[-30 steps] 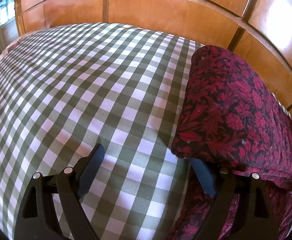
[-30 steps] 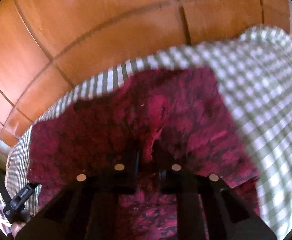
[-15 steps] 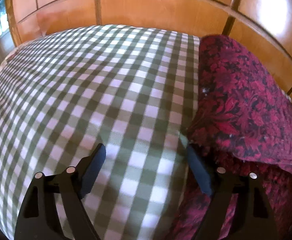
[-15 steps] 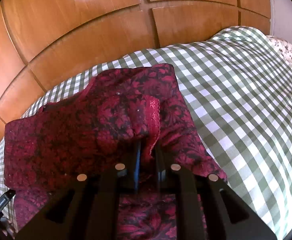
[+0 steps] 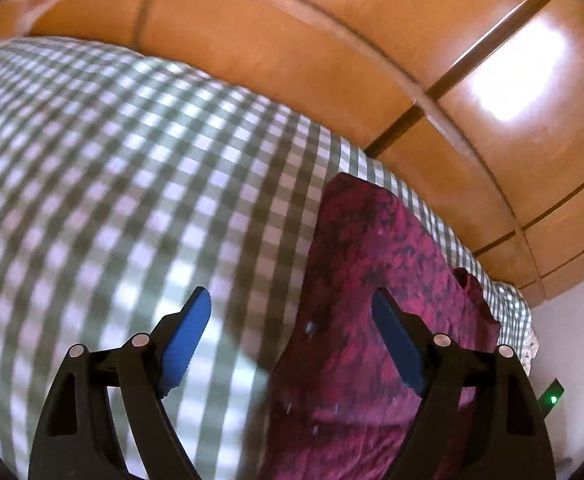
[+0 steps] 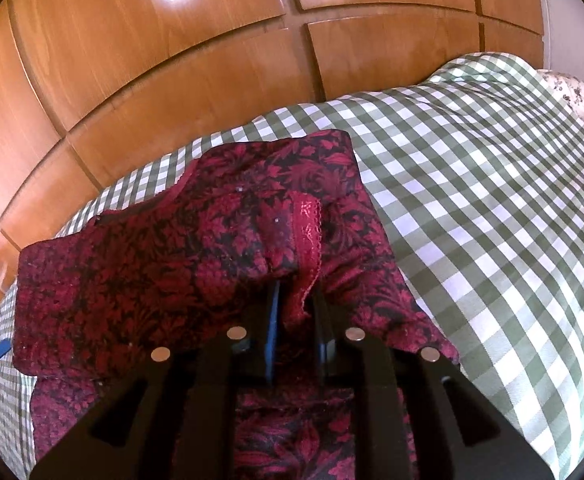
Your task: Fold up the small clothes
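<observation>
A dark red floral garment (image 6: pixel 140 272) lies partly folded on a green and white checked cloth (image 6: pixel 492 184). My right gripper (image 6: pixel 295 300) is shut on a bunched fold of the garment with a red lace hem (image 6: pixel 307 236), held just above the rest of it. In the left wrist view the garment (image 5: pixel 372 280) lies to the right. My left gripper (image 5: pixel 292 320) is open and empty above the garment's left edge, with one blue pad (image 5: pixel 188 332) over the checked cloth (image 5: pixel 112 184) and the other over the garment.
Wooden panelling (image 6: pixel 172 60) rises right behind the bed. A floral sheet edge (image 6: pixel 580 96) shows at the far right corner. A white wall with a small green light (image 5: pixel 553 400) is at the right in the left wrist view.
My left gripper has lifted and swung right, so the garment now sits between its open fingers. My right gripper has kept its hold on the fold and settled lower.
</observation>
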The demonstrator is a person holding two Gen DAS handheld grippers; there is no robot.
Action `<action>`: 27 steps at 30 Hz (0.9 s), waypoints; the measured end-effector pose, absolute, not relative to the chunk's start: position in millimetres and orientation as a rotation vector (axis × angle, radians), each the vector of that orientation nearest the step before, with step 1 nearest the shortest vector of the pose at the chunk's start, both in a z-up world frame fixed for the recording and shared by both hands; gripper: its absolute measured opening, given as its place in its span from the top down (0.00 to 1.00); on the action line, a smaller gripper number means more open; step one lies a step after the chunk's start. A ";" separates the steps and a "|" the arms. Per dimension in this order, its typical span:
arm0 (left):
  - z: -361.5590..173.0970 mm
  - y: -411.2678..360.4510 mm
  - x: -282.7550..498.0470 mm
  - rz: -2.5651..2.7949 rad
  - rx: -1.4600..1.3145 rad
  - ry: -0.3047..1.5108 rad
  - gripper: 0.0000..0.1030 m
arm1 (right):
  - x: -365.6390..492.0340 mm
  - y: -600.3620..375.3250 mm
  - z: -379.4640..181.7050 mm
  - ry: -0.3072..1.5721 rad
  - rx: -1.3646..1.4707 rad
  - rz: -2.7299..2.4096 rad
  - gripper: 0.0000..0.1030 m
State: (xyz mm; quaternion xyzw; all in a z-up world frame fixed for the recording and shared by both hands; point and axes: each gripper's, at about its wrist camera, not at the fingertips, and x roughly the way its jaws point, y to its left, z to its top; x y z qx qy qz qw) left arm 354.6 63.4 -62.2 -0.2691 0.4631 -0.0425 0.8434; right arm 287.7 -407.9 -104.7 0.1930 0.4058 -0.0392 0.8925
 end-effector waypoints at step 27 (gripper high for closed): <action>-40.1 -31.4 315.7 0.034 -0.105 0.769 0.41 | 279.6 -396.3 -83.7 0.815 0.260 -0.174 0.32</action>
